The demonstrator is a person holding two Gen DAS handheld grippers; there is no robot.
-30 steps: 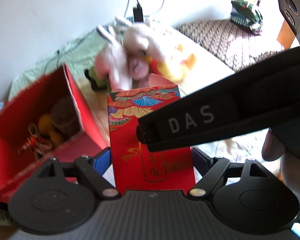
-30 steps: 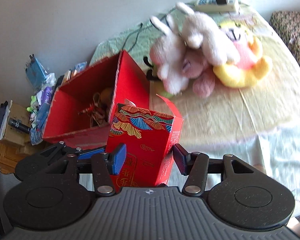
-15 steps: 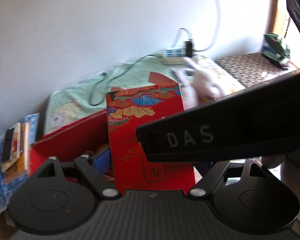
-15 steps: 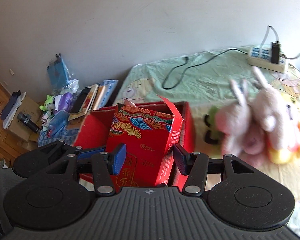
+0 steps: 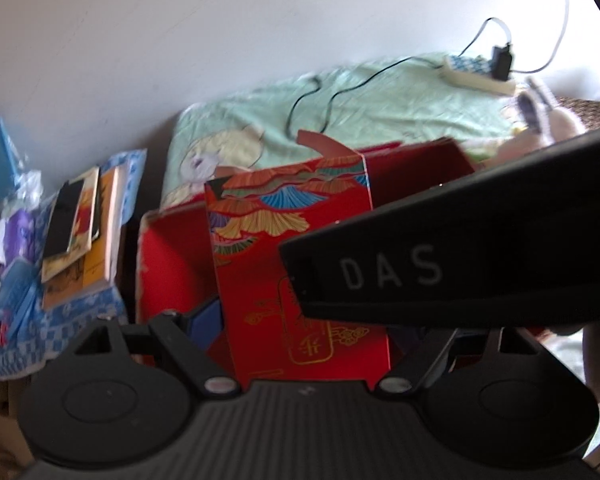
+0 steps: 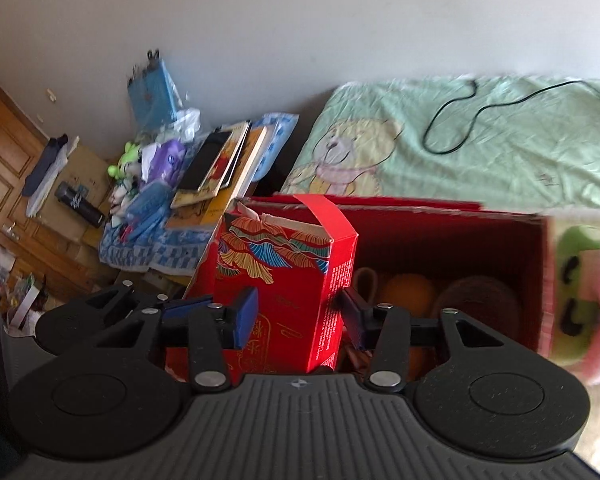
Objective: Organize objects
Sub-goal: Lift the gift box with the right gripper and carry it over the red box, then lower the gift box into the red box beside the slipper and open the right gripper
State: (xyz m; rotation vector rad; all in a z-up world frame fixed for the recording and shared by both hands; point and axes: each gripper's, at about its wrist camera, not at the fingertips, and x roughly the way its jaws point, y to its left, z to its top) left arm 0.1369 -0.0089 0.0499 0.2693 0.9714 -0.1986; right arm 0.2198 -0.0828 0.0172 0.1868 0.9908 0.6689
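A small red gift box (image 5: 296,264) with fan patterns and a torn-open top is held between both grippers. My left gripper (image 5: 304,328) is shut on its lower part; one fingertip is hidden behind the black body of the right gripper that crosses the left wrist view. My right gripper (image 6: 298,316) is shut on the same small red gift box (image 6: 284,280), blue pads pressing on its two sides. It hangs at the left end of a large open red box (image 6: 440,236), also seen as the large red box (image 5: 168,264). Orange and brown round things (image 6: 408,292) lie inside.
A green and pink plush toy (image 6: 580,280) sits just right of the large box. Stacked books (image 6: 216,164) and clutter lie on a blue checked cloth at the left. A black cable (image 6: 452,120) and a power strip (image 5: 476,74) lie on the green bed sheet by the wall.
Both grippers swung left with the small gift box, from in front of the plush toys to the large red box's left end. The toys slid to the right edge of view.
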